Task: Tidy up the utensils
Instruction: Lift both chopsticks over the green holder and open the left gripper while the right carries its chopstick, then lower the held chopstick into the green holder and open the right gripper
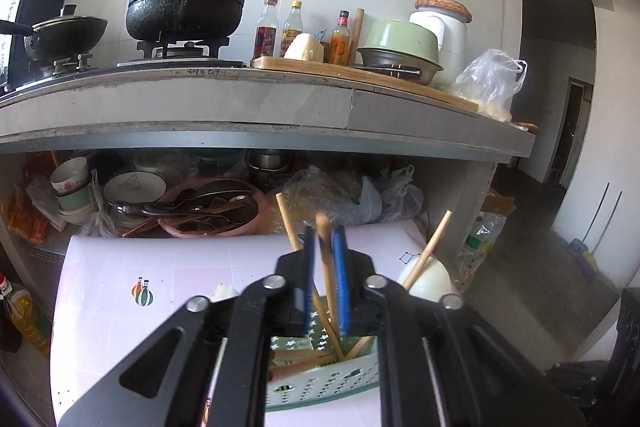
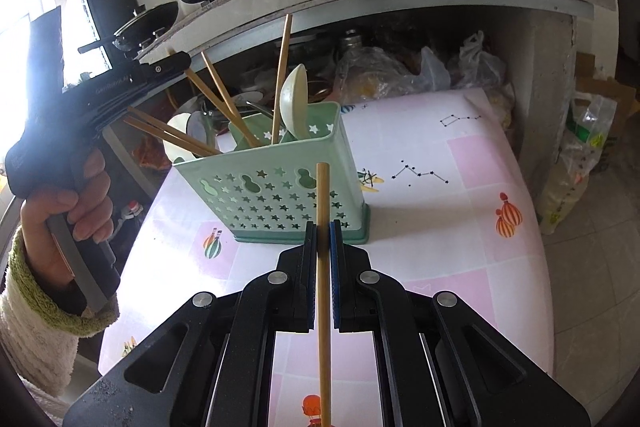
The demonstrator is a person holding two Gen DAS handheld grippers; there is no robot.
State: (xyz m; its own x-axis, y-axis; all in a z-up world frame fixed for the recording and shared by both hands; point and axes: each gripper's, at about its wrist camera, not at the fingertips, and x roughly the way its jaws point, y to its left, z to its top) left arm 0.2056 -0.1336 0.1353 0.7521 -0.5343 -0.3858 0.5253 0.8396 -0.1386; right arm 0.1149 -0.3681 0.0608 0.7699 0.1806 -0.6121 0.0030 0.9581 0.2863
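Chopsticks (image 2: 208, 95) and ladle (image 2: 294, 99) in holder (image 2: 280, 187) on table (image 2: 440, 227).

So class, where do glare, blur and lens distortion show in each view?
Left wrist view: the grey concrete counter edge bows from fisheye; the gripped wooden chopstick's tip is blurred. Right wrist view: window glare whites out the left, around the left gripper.
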